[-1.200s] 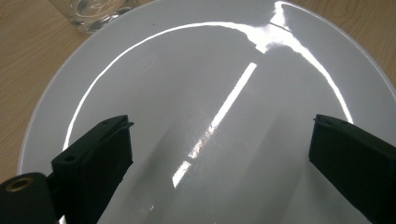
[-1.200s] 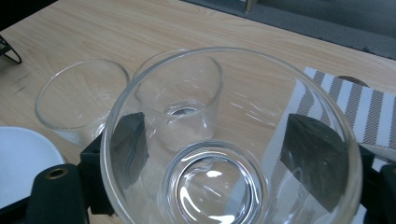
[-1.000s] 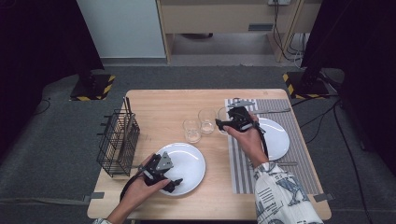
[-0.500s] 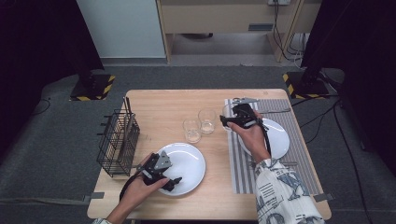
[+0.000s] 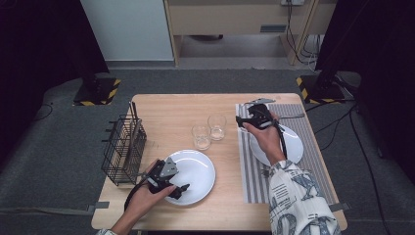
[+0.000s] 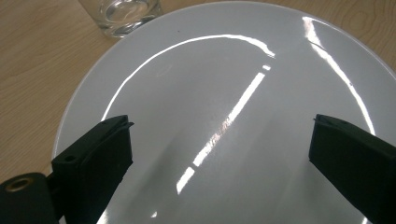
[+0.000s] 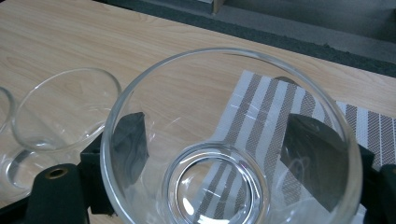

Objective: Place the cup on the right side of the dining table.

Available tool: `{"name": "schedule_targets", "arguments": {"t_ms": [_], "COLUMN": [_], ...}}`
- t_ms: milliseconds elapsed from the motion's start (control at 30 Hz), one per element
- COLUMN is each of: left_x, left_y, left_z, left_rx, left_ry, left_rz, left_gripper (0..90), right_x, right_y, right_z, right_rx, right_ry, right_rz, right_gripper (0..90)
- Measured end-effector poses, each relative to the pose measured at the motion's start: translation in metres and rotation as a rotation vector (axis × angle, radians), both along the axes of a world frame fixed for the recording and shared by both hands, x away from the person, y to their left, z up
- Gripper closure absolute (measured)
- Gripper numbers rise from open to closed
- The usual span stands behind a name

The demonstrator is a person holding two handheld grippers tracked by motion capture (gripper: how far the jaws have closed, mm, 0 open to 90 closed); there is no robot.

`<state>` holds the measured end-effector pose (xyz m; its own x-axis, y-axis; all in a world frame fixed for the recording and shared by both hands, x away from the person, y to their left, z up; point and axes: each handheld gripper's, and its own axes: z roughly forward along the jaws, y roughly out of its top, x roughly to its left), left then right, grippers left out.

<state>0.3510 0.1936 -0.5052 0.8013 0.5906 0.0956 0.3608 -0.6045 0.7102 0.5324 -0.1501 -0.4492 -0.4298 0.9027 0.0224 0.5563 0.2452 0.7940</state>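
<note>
My right gripper (image 5: 246,121) is shut on a clear drinking glass (image 7: 224,140), one black pad on each side of its wall. It holds the glass above the left edge of the striped placemat (image 5: 313,161), just beyond a white plate (image 5: 293,144). Two more clear glasses (image 5: 201,136) (image 5: 217,126) stand on the wooden table to its left; one of them (image 7: 60,112) lies close beside the held glass. My left gripper (image 5: 178,188) stands open over the near left part of another white plate (image 6: 224,84), with nothing between its jaws.
A black wire basket (image 5: 123,149) stands at the table's left edge, close to my left hand. A piece of cutlery (image 5: 259,102) lies at the far end of the placemat. Dark floor surrounds the table (image 5: 166,112).
My right gripper has carried the glass to the right, away from the two standing glasses and over the placemat's edge. The left gripper has stayed over its plate.
</note>
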Motion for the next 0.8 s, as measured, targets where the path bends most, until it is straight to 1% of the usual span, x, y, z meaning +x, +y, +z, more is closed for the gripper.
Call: {"name": "schedule_targets", "arguments": {"t_ms": [67, 133, 200, 267, 433, 533, 633, 800], "left_x": [0.0, 0.0, 0.0, 0.0, -0.001, -0.001, 0.0, 0.0], "left_y": [0.001, 0.002, 0.002, 0.002, 0.002, 0.003, 0.005, 0.005], "left_z": [0.0, 0.001, 0.001, 0.002, 0.002, 0.003, 0.003, 0.003], "left_rx": [-0.003, -0.008, -0.007, -0.012, -0.009, -0.018, -0.023, -0.024], "left_ry": [-0.002, -0.001, -0.011, -0.01, -0.014, -0.013, -0.01, -0.013], "left_rz": [0.001, 0.006, 0.006, 0.005, 0.006, 0.01, 0.013, 0.014], "left_gripper": [5.0, 5.0, 5.3, 5.3, 5.3, 5.3, 5.3, 5.3], "right_x": [0.004, 0.007, 0.01, 0.013, 0.019, 0.023, 0.028, 0.032], "right_y": [-0.001, -0.002, -0.003, -0.004, -0.004, -0.003, -0.002, -0.006], "right_z": [-0.002, -0.004, -0.006, -0.007, -0.009, -0.012, -0.015, -0.022], "right_rx": [0.006, -0.001, 0.0, -0.005, -0.006, -0.003, -0.006, -0.007], "right_ry": [0.003, 0.004, 0.007, 0.006, 0.004, 0.003, 0.007, 0.016], "right_rz": [-0.01, -0.015, -0.016, -0.019, -0.028, -0.042, -0.048, -0.067], "right_gripper": [20.0, 20.0, 20.0, 20.0, 20.0, 20.0, 20.0, 20.0]}}
